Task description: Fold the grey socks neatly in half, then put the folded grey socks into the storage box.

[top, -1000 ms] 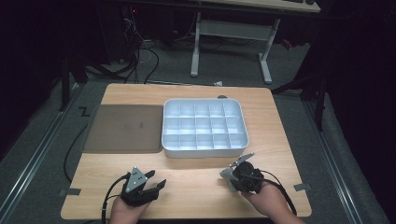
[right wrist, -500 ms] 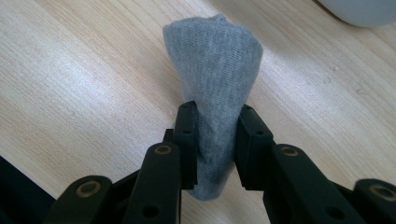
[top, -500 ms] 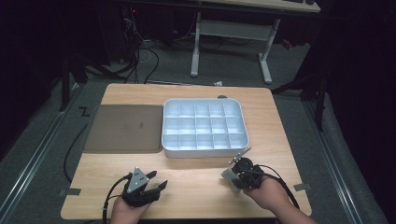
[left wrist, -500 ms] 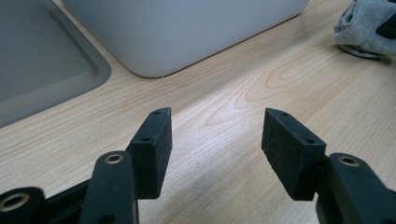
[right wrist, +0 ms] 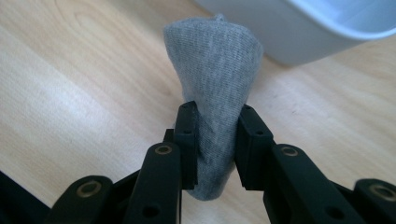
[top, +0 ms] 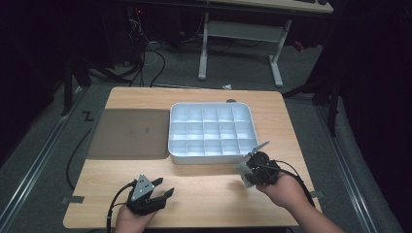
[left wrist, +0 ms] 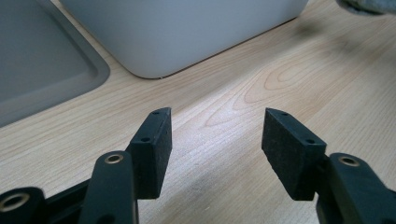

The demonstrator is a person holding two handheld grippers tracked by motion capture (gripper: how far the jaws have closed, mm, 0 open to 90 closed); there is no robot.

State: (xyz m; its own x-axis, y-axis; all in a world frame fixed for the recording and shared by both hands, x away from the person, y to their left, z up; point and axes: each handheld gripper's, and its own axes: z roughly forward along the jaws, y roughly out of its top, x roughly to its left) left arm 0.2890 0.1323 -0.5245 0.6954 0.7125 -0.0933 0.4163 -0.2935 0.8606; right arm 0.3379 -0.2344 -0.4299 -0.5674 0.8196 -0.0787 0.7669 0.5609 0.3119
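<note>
A white compartment tray (top: 212, 131) of 20 cells sits on the wooden table (top: 204, 194) just beyond the right gripper (top: 252, 171), with a flat grey lid (top: 128, 133) beyond the left gripper (top: 154, 193).

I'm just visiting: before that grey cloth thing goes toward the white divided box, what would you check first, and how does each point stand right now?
1. Grip on the grey cloth bundle: the right gripper has both pads pressed on it. Ok.
2. Bundle clear of the table: it seems lifted, but the cloth's far end hides any gap. Cannot tell.
3. White divided tray: the compartments look empty, so there is room. Ok.
4. Path to the tray: the tray wall lies just beyond the bundle, nothing between. Ok.
5. Left gripper: jaws open, holding nothing, at the table's near edge, off to the side. Ok.
</note>
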